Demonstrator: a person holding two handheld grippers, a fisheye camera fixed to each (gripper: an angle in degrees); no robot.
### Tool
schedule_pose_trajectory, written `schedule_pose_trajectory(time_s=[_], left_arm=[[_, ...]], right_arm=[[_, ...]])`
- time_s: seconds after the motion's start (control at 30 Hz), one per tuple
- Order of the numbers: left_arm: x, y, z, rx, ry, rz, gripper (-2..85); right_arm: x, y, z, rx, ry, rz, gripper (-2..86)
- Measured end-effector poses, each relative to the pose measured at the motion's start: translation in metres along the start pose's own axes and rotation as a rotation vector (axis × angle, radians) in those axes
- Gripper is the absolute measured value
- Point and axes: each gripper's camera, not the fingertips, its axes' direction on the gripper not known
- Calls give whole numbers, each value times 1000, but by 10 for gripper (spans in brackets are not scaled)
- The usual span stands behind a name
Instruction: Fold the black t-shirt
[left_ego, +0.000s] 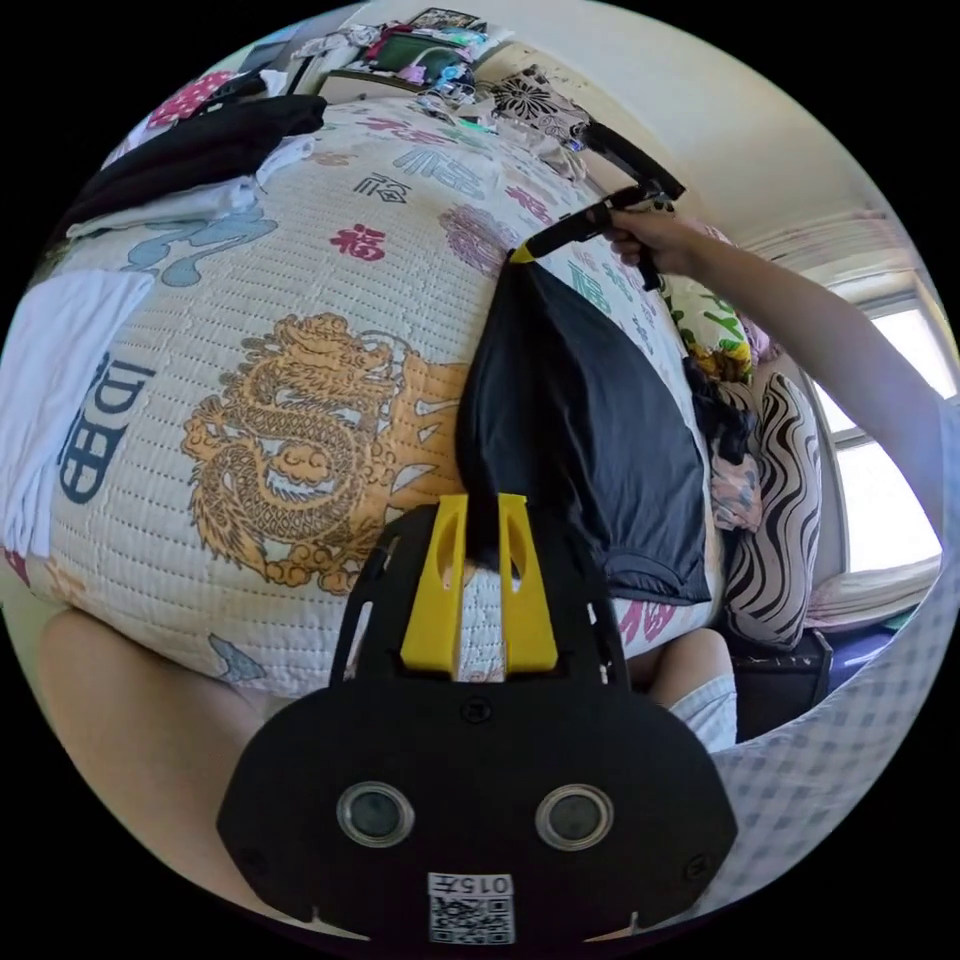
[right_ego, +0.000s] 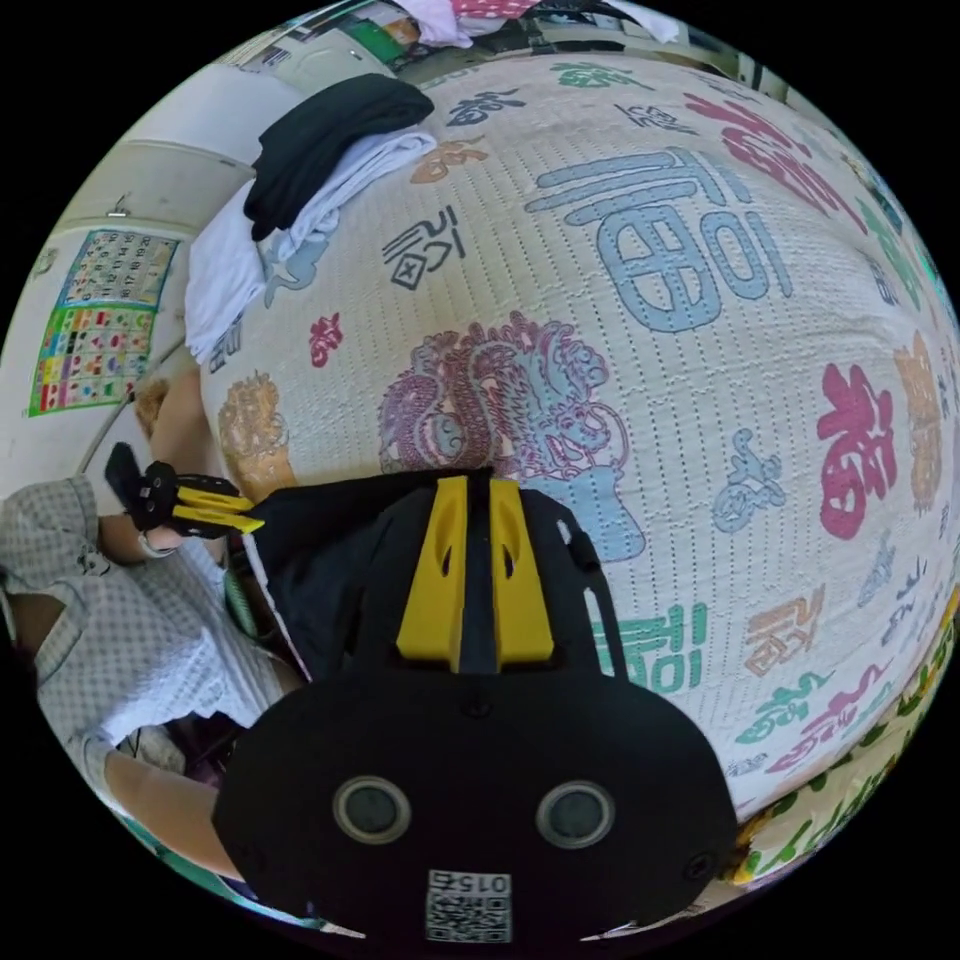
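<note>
In the left gripper view, white clothes (left_ego: 60, 400) lie at the left edge, and the quilt (left_ego: 300, 300) offers open room at centre. The left gripper (left_ego: 478, 560) at lower centre is clenched on the black t-shirt (left_ego: 580, 440). The right gripper (left_ego: 540, 243) at upper right grips its far end, likely stretching it before laying it down. In the right gripper view, a clothes pile (right_ego: 300, 160) sits upper left.

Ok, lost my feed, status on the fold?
Left gripper and right gripper both shut on black t-shirt. Shirt stretched between them over the quilt. Clothes pile lies apart.
</note>
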Motion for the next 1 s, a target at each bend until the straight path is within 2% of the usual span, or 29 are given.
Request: schedule_pose_trajectory(time_s=[0.07,0.13,0.27,0.43,0.5,0.67,0.8,1.0], left_arm=[[4,12,-6,22,32,-21,6],[18,30,-21,58,33,1,-3],[62,64,-51,133,39,98,-6],[179,118,-80,223,8,373,-7],[221,134,-77,232,9,470,-6],[324,180,-35,217,32,693,-6],[407,222,32,164,53,832,-6],[496,270,139,67,12,993,-5]], right_arm=[[2,3,-6,-17,-65,-19,25],[-1,11,-15,-7,-39,-47,14],[-1,48,-55,128,-84,-69,1],[-7,141,-115,360,-133,-115,-3],[-6,208,-143,474,-145,-112,-3],[0,342,-169,628,-139,-66,-4],[15,433,-162,693,-154,-15,-4],[54,515,-132,702,-202,83,-4]])
